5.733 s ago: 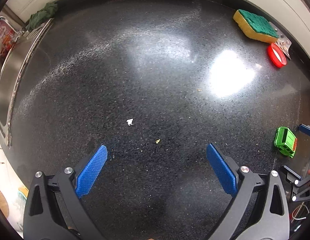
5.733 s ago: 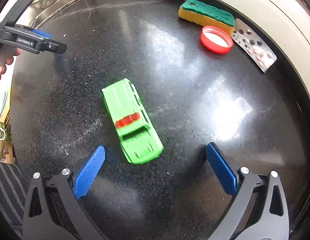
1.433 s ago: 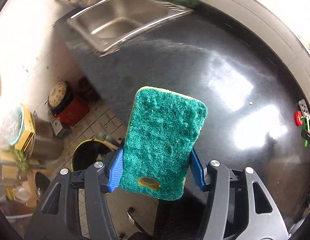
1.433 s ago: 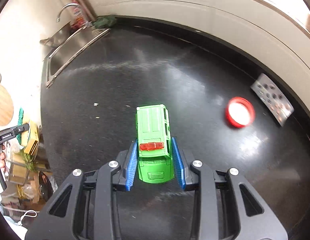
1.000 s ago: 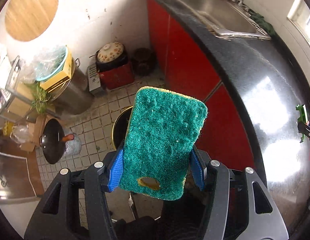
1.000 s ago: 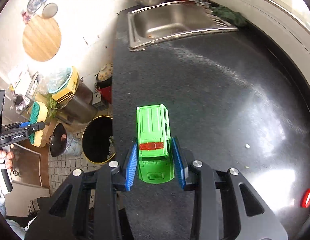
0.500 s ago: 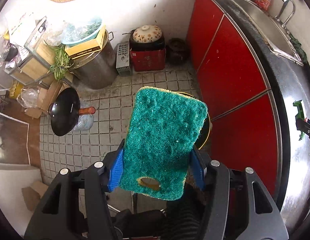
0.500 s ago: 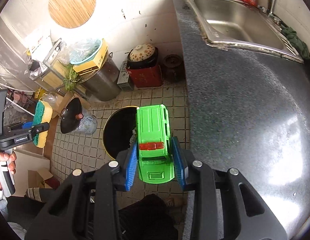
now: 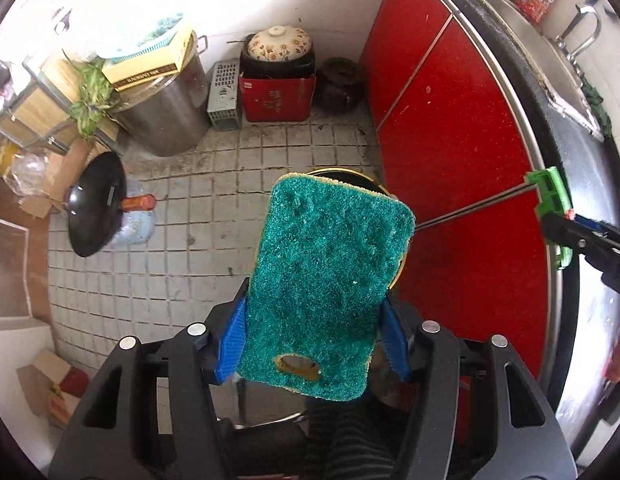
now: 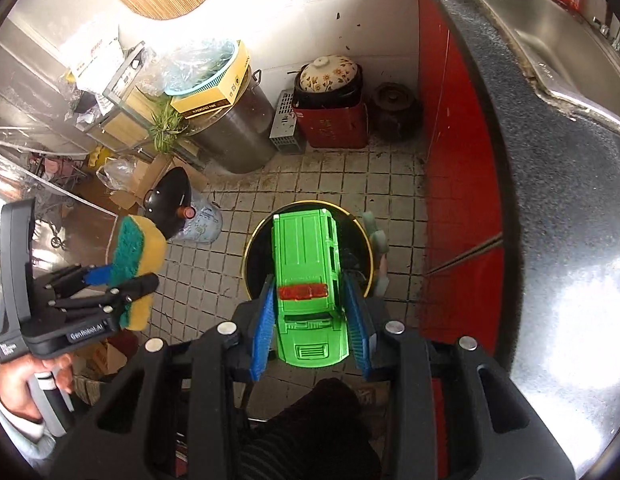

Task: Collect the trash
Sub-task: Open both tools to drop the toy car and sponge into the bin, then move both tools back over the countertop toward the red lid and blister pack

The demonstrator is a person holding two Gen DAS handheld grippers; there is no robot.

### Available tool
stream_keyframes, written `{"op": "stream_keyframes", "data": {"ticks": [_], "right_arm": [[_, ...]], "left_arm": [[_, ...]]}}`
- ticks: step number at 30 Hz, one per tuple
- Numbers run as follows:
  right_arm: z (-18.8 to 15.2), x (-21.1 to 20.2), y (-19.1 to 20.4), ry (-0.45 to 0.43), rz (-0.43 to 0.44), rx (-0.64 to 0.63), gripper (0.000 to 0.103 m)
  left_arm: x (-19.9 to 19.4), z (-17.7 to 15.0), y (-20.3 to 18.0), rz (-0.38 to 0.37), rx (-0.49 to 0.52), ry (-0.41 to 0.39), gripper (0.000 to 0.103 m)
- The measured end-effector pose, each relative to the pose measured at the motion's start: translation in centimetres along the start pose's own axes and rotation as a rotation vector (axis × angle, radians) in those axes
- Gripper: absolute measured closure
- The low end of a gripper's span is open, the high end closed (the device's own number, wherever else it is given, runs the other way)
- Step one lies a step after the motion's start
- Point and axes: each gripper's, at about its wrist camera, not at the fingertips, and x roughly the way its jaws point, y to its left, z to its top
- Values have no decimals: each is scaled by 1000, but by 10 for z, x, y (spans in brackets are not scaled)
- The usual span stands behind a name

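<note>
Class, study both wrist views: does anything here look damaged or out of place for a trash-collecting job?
Yes. The sponge in the left tool has a hole worn through its green scouring face near the lower edge. Odder still, the right tool holds an intact-looking green toy car over the black bin.

Both grippers have swung off the counter; the toy car (image 10: 308, 280) now hangs over the bin (image 10: 252, 248)

Bright daylight glares off the countertop (image 10: 581, 280); fisheye edges bend, perhaps slightly blurred.
</note>
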Motion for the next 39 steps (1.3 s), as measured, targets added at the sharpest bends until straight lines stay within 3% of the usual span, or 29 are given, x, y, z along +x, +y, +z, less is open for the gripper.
{"op": "stream_keyframes", "data": {"ticks": [1,2,3,4,6,9,13,16,21,25,28,34,39], "right_arm": [[4,2,0,-11,34,46,68],[7,4,-2,-17,83,96,65],[11,6,-3,-3,118,154,43],[13,7,-2,8,143,197,23],[18,1,3,-16,185,217,21],[22,-22,4,-93,135,191,15],[12,-68,-26,-221,11,226,7],[-20,-112,-69,-308,-121,289,7],[-130,-183,-171,-394,-324,528,7],[-257,-234,-236,-379,-490,775,7],[-357,-266,-263,-382,-576,982,7],[-517,-314,-270,-409,-677,1332,7],[-599,-332,-259,-430,-722,1496,7]], "left_arm": [[3,2,0,-19,-15,5,40],[7,3,1,-47,-33,13,30],[8,4,1,-66,-49,11,16],[7,5,1,-63,-58,0,10],[3,4,1,-26,-65,-32,6],[2,6,-2,10,-74,-15,6],[-4,17,-19,-19,-65,3,7],[-11,25,-56,-17,13,-23,7],[-17,33,-161,-66,234,-47,7],[-19,22,-260,-122,426,-48,7],[-20,1,-336,-163,567,-34,7],[-22,-73,-479,-245,871,27,6],[-23,-143,-571,-266,1086,51,6]]}}
